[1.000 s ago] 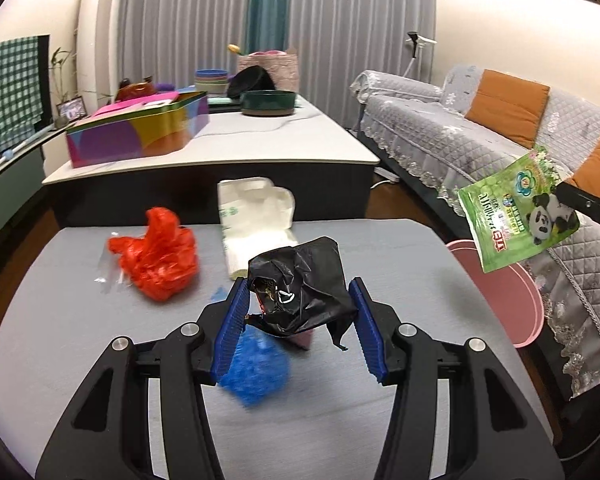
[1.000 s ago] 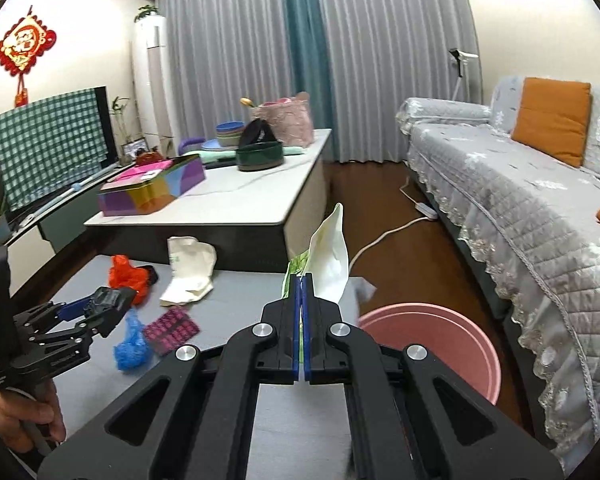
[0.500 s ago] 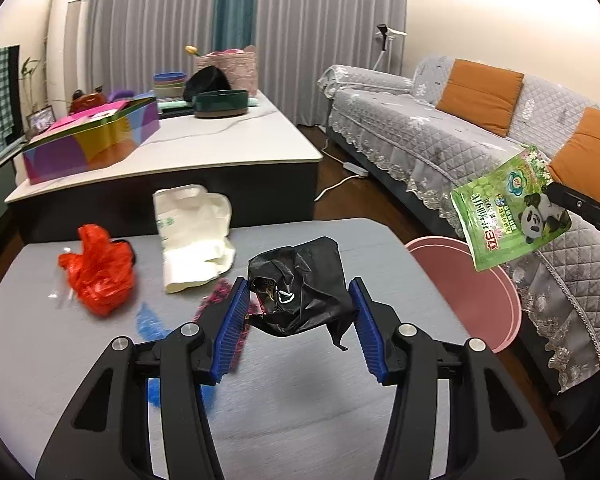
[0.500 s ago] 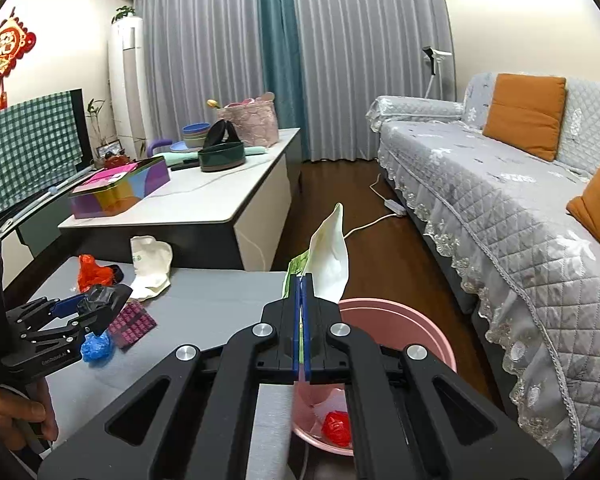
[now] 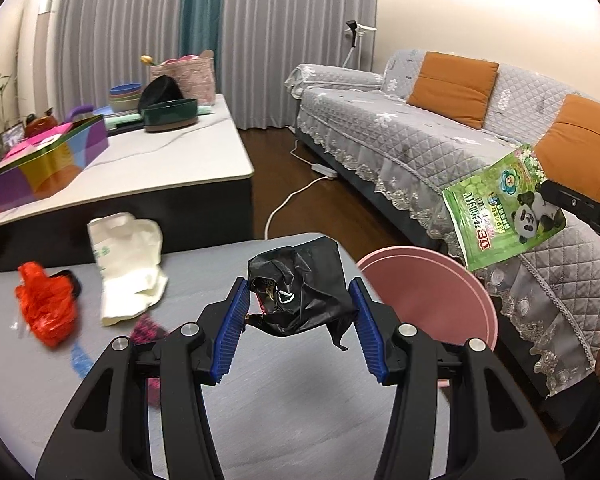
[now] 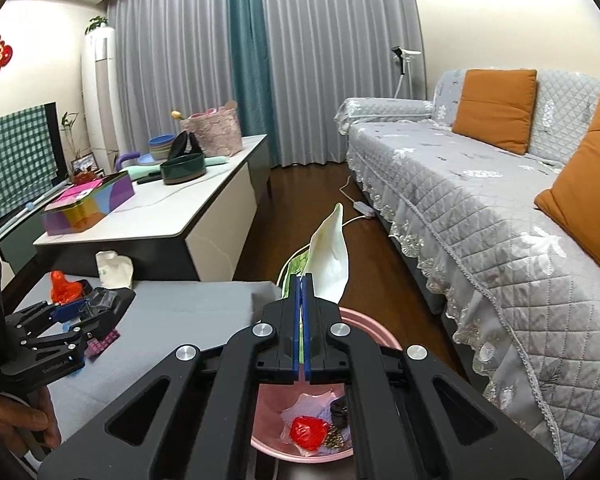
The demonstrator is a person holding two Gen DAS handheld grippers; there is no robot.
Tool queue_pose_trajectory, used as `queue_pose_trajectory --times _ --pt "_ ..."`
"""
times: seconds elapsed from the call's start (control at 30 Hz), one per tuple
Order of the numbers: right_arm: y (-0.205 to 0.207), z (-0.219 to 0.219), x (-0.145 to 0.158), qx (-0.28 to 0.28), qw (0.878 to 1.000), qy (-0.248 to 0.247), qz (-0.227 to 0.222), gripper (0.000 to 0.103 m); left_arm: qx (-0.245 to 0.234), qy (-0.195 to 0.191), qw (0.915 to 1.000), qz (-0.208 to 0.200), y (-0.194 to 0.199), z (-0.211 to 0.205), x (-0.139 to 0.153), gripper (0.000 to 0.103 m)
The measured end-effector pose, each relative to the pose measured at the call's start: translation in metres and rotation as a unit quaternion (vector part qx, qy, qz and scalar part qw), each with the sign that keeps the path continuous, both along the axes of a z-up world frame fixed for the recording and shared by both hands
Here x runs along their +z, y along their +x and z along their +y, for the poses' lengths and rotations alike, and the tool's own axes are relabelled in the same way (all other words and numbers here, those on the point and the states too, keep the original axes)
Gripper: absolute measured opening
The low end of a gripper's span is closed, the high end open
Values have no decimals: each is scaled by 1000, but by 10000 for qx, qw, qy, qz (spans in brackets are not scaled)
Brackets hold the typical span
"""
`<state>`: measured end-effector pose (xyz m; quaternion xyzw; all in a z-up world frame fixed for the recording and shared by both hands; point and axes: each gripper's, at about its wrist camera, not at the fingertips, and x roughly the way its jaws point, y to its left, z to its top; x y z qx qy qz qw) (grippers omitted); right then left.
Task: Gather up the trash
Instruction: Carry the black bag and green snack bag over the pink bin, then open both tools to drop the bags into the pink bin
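Observation:
My left gripper [image 5: 298, 312] is shut on a crumpled black plastic bag [image 5: 300, 292] and holds it above the grey table [image 5: 300, 420], near its right edge; it also shows in the right wrist view [image 6: 80, 314]. My right gripper [image 6: 302, 280] is shut on a green panda snack packet [image 5: 504, 210], seen edge-on with its white inside [image 6: 330, 256], held above the pink trash bin [image 5: 428, 292]. The bin [image 6: 376, 340] holds several pieces of trash, one red [image 6: 308, 432].
On the grey table lie a red plastic bag [image 5: 46, 308], a white plastic bag [image 5: 128, 264], a pink-and-black wrapper [image 5: 148, 328] and a blue scrap [image 5: 80, 360]. A white coffee table [image 5: 140, 168] stands behind. A grey sofa [image 5: 440, 136] runs along the right.
Both grippers have swung right toward the pink bin. The right gripper with the packet now sits over the bin's opening. The left gripper still holds the black bag.

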<state>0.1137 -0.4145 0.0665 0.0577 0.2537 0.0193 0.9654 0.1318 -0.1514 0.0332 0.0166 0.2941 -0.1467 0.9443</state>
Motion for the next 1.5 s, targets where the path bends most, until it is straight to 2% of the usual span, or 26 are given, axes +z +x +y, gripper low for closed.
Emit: queue_pose_trajectory --times 0.53,1.23,1.33,1.43,1.5 --pt "15 -29 -8 -231 9996 83 126 1 -344 35 9994 54 29 -58 -1 51" --pt "32 -35 -29 -347 9980 -199 483 1 -828 28 9962 285 61 -116 -28 52" --pt "34 -35 -33 -377 9975 -204 567 4 -959 25 9947 384 65 -123 -31 60" --pt "36 -35 -36 -378 9972 -204 615 8 -1023 59 9939 409 64 -125 -36 61" --pt "36 -35 -36 -417 9970 -234 614 20 -988 18 9941 439 63 -122 -38 61"
